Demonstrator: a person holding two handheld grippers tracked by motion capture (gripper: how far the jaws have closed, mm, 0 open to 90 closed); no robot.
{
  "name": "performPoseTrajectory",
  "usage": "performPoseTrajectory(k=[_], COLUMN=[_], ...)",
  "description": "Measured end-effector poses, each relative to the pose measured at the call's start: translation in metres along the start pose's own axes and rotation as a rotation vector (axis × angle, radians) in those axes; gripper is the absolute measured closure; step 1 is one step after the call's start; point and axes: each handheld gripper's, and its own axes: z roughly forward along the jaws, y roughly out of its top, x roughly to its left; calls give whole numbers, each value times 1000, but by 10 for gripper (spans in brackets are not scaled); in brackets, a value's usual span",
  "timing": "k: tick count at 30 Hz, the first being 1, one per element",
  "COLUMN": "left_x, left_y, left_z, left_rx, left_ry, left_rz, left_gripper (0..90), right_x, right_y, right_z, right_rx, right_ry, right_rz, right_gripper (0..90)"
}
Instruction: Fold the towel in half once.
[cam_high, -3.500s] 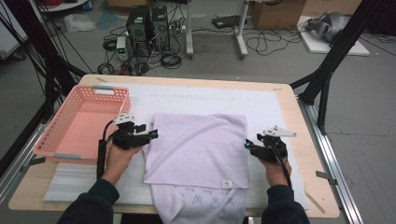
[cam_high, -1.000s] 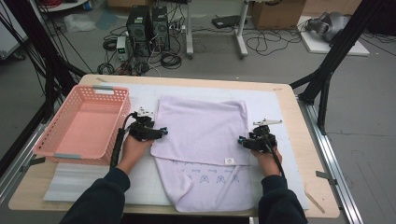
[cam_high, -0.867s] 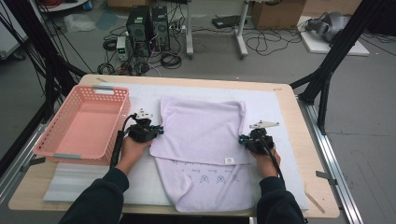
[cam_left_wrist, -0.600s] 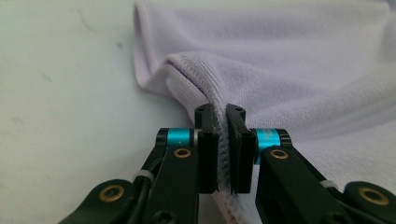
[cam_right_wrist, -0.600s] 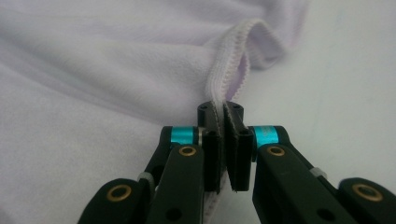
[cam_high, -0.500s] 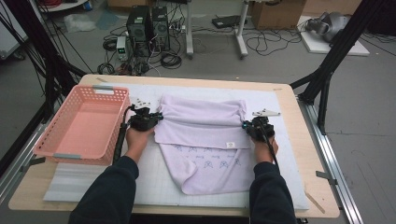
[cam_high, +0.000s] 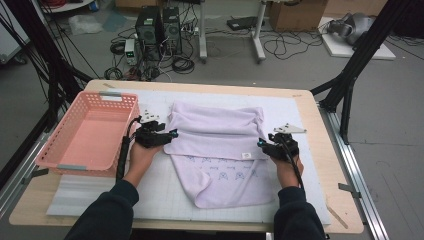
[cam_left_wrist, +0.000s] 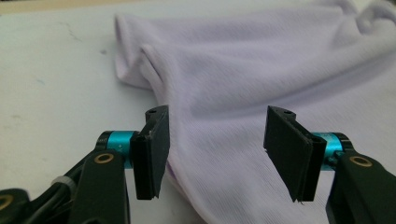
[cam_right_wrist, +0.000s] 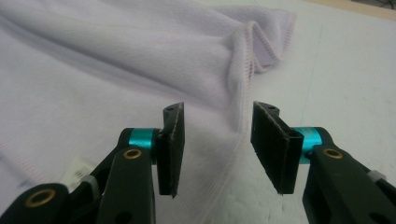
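A lilac towel (cam_high: 215, 127) lies folded on the white mat, its upper layer a band across the far part and a printed lower layer (cam_high: 225, 175) reaching toward me. My left gripper (cam_high: 169, 135) sits at the band's left edge. Its jaws have just been opening and stand apart over the towel (cam_left_wrist: 243, 70) without pinching it; in the left gripper view the left gripper (cam_left_wrist: 215, 149) hovers just above the cloth. My right gripper (cam_high: 260, 144) is at the right edge. In the right gripper view the right gripper (cam_right_wrist: 217, 149) has also just been opening, above the hemmed edge of the towel (cam_right_wrist: 116, 60).
A pink plastic basket (cam_high: 87, 132) stands on the table left of my left hand. The white mat (cam_high: 165, 200) covers most of the wooden tabletop. A black frame post (cam_high: 350, 75) rises at the far right corner. Computers and cables sit on the floor beyond.
Both hands carried the towel's raised edge toward the far side, folding the upper layer into a narrower band. They have since drawn back slightly, and the cloth lies loose on the mat.
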Motion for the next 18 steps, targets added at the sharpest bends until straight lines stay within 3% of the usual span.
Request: performPoseTrajectory(k=[3, 7, 10, 16, 18], left_x=[-14, -33, -49, -78, -89], left_y=[-6, -16, -23, -37, -42], left_z=[-10, -16, -17, -15, -14], left_rx=[-32, -14, 1, 43, 62], left_ry=[-26, -87, -111, -160, -171], left_rz=[36, 50, 65, 82, 106], left_gripper=[445, 465, 471, 471, 469], right_x=[10, 21, 27, 37, 39], right_y=[-8, -22, -34, -49, -54], right_z=[-13, -26, -34, -51, -57], right_rx=[-7, 11, 13, 34, 33], right_ry=[11, 24, 40, 41, 37], right_rz=[-23, -56, -44, -63, -67], right_gripper=[529, 527, 517, 514, 514])
